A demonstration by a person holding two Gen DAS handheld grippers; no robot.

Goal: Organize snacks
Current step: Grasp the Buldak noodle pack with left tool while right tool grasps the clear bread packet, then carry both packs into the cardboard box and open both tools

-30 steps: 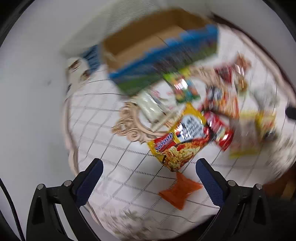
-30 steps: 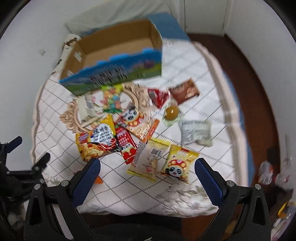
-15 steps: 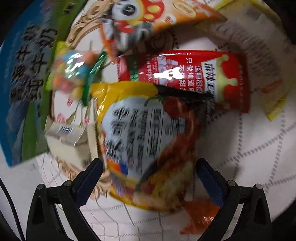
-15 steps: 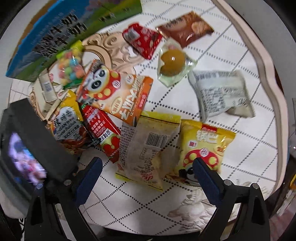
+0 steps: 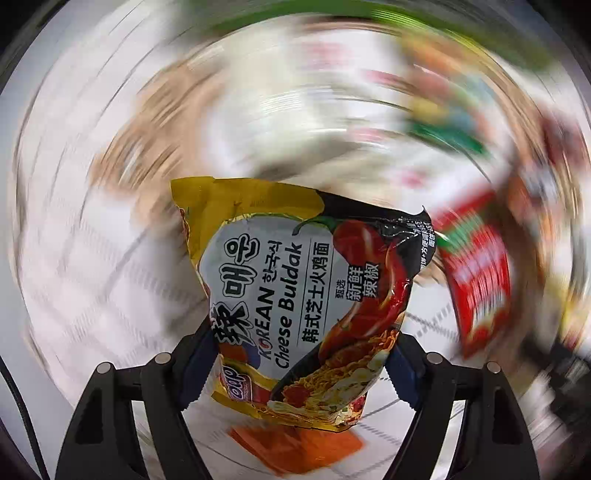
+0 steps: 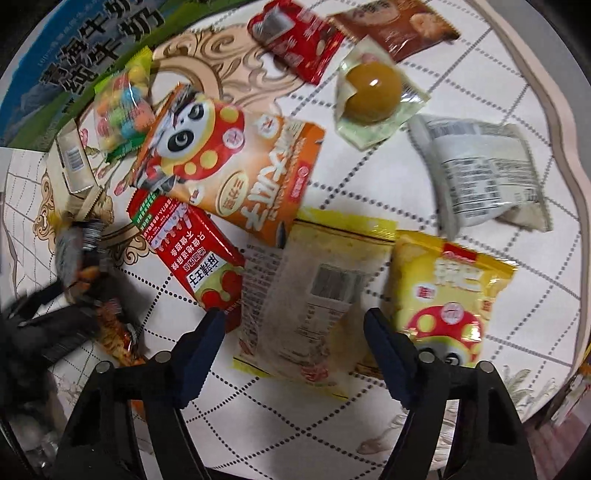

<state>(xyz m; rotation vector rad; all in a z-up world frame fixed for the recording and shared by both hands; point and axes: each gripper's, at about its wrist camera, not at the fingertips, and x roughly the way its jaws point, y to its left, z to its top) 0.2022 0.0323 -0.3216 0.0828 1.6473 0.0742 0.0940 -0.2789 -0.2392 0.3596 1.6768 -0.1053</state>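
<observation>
The left gripper (image 5: pixel 301 362) points down at the table, and its jaws, which have just been closing, pinch the lower sides of a yellow and black Korean Cheese Buldak noodle packet (image 5: pixel 295 295), the dark blue pads pressed against both edges. The packet is sharp while everything behind it is smeared by motion blur, so little else in that view can be made out: an orange wrapper (image 5: pixel 295 446) under the packet's lower end and a red snack pack (image 5: pixel 476 280) to its right. The right gripper (image 6: pixel 295 339) also points down, its jaws having just been closing around a clear-fronted yellow-edged snack bag (image 6: pixel 314 295) that lies flat between them; whether the pads actually touch it cannot be told. Just right of that bag lies a yellow mushroom-print snack bag (image 6: pixel 450 291), and to its left a red snack pack (image 6: pixel 192 251). Farther out sit an orange panda-print snack bag (image 6: pixel 236 162), a bag of coloured candies (image 6: pixel 122 107), a sealed brown egg (image 6: pixel 373 92), a white wrapped bun (image 6: pixel 480 170), a small red packet (image 6: pixel 295 40) and a brown packet (image 6: pixel 399 26). All of it rests on a white tablecloth (image 6: pixel 480 369) with a dotted diamond grid and a tan scroll medallion in the middle, draped over a round table. A blue and green milk carton box (image 6: pixel 74 59) stands at the far left edge.
</observation>
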